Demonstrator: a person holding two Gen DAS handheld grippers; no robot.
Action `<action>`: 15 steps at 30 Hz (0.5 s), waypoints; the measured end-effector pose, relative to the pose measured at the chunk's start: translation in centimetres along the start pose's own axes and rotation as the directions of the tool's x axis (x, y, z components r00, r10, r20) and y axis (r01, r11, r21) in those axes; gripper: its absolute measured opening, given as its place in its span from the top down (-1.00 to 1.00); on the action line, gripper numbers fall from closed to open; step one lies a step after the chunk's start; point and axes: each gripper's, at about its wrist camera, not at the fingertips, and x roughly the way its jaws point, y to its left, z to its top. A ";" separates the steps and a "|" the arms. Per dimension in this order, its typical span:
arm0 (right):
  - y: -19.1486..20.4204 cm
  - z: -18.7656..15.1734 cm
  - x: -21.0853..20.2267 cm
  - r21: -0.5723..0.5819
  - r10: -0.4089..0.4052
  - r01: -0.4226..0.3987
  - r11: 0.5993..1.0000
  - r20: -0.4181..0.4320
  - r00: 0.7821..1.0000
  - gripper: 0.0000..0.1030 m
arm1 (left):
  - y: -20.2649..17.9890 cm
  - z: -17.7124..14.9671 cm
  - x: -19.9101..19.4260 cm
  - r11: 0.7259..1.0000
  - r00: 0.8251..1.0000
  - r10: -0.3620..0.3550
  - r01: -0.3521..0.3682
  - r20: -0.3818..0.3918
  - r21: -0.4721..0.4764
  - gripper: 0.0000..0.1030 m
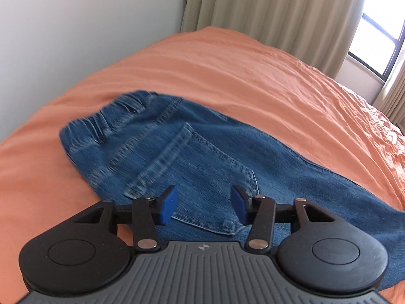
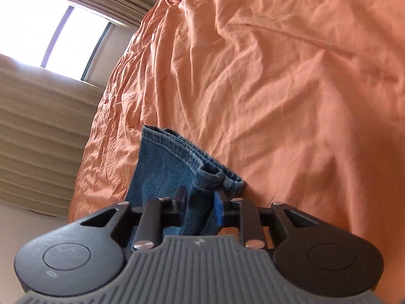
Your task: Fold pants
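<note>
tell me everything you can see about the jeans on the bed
The jeans are mid-blue denim with paler stitched seams, lying on the orange bedsheet. The left wrist view shows the gathered elastic waistband and a stitched back pocket facing up, with a leg running off to the right. The left gripper hovers over the pocket, jaws open. In the right wrist view the right gripper is shut on the layered hemmed cuffs, which are lifted off the sheet.

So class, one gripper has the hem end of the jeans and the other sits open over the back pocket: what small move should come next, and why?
Probably carry the hems toward the waistband: the right gripper is shut on them, while the left gripper hangs open above the back pocket, gripping nothing.
</note>
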 end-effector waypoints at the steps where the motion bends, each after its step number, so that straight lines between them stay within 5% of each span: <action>1: 0.5 0.1 -0.6 -0.035 0.036 -0.035 0.999 0.017 0.999 1.00 | -0.3 -0.1 0.8 1.000 1.000 0.009 -0.009 -0.017 -0.003 0.08; 4: 2.0 0.4 -1.5 -0.166 0.024 -0.016 0.986 0.046 0.999 1.00 | -0.6 -0.9 2.9 0.999 0.996 0.050 -0.049 -0.074 0.005 0.37; 8: 0.4 0.7 -0.1 -0.130 -0.053 0.053 0.990 0.004 0.999 1.00 | -0.2 -1.0 4.2 0.994 0.988 0.110 -0.112 -0.104 -0.007 0.58; 11: -0.6 0.1 -0.3 -0.107 -0.038 0.038 0.994 -0.001 0.999 1.00 | -0.2 -0.5 3.9 0.991 0.986 0.125 -0.128 -0.108 -0.024 0.62; 14: -1.1 -0.2 -1.8 -0.094 0.016 -0.015 0.995 0.004 1.000 0.75 | -0.8 -0.1 2.6 0.993 0.990 0.115 -0.115 -0.078 0.004 0.49; 15: -1.2 -0.3 -2.2 -0.093 0.029 -0.028 0.995 0.007 1.000 0.46 | -1.0 -0.1 1.9 0.995 0.993 0.096 -0.096 -0.066 0.010 0.45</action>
